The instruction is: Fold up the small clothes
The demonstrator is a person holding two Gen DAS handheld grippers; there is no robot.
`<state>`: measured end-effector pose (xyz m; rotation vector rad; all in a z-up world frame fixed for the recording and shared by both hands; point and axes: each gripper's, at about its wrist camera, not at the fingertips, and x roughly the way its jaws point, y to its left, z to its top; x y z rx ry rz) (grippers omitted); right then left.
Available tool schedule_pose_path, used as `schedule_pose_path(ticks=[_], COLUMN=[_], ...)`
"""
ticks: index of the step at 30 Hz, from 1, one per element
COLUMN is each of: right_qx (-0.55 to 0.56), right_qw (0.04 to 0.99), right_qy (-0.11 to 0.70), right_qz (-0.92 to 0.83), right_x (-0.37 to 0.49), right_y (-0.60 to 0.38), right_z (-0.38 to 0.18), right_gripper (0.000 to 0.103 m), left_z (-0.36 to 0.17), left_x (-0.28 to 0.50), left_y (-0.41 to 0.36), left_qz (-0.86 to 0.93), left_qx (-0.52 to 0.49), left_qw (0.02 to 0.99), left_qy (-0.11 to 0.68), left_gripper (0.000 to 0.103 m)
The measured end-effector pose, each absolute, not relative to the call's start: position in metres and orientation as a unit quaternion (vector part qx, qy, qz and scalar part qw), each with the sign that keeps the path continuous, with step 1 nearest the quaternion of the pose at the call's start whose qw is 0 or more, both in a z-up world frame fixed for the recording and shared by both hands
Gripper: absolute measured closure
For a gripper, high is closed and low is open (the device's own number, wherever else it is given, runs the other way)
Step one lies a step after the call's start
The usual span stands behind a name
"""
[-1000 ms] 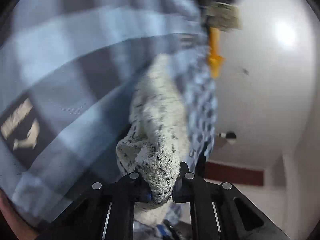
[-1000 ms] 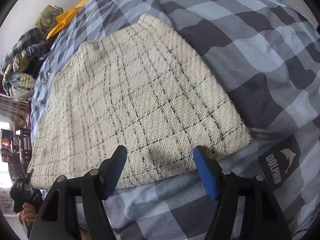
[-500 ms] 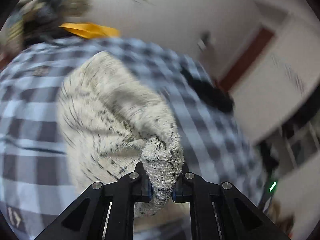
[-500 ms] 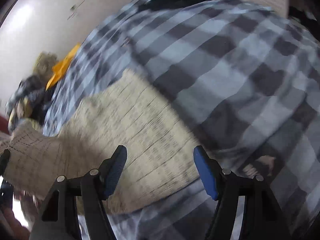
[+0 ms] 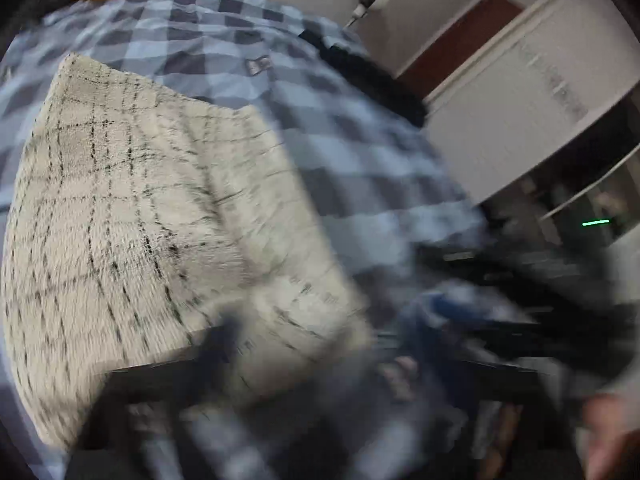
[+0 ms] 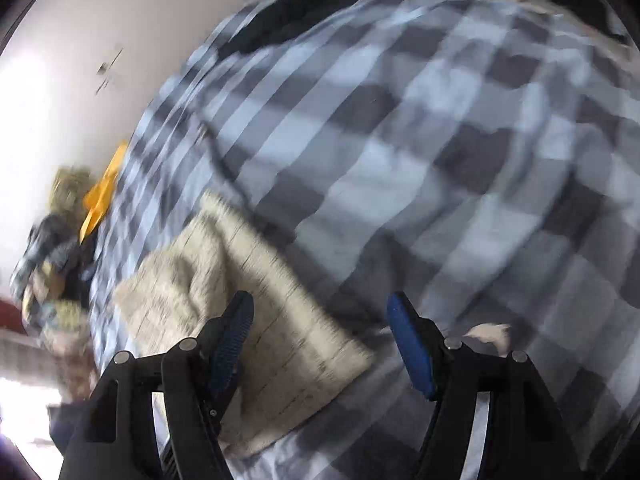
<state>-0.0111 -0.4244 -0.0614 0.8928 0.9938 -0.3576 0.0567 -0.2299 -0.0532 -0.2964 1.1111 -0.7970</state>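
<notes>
Tweed skirt [image 5: 132, 216] looked soft and thick on the bed [image 6: 420, 128]; I judged corners best, left gripper [image 5: 304, 344] fingers opening, right gripper [image 6: 320, 340] fingers apart, empty.

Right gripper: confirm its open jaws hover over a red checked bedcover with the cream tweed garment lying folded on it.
Wrong on the colour. The right wrist view shows the bedcover checked in blue and grey, not red. The rest holds: the right gripper is open above it, and the cream tweed garment lies folded on it.
</notes>
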Motion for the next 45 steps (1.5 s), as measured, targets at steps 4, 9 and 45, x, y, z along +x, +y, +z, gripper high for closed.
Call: schedule_pose_path(ticks=[4, 9, 45], right_qx=[0.445, 0.471, 0.401], right_qw=[0.746, 0.713, 0.800], right_qy=[0.490, 0.519, 0.419], right_qz=[-0.074, -0.028, 0.155], right_x=[0.004, 0.017, 0.109], right_y=[-0.421, -0.414, -0.376], right_z=[-0.076, -0.092, -0.027], right_gripper=[0.037, 0.037, 0.099], left_z=[-0.007, 0.022, -0.043], left_x=[0.033, 0.021, 0.070], left_y=[-0.210, -0.139, -0.012], left_qz=[-0.377, -0.318, -0.146], left_qx=[-0.117, -0.078, -0.172], left_qw=[0.785, 0.836, 0.823], left_qy=[0.478, 0.440, 0.521], left_gripper=[0.000, 0.000, 0.000])
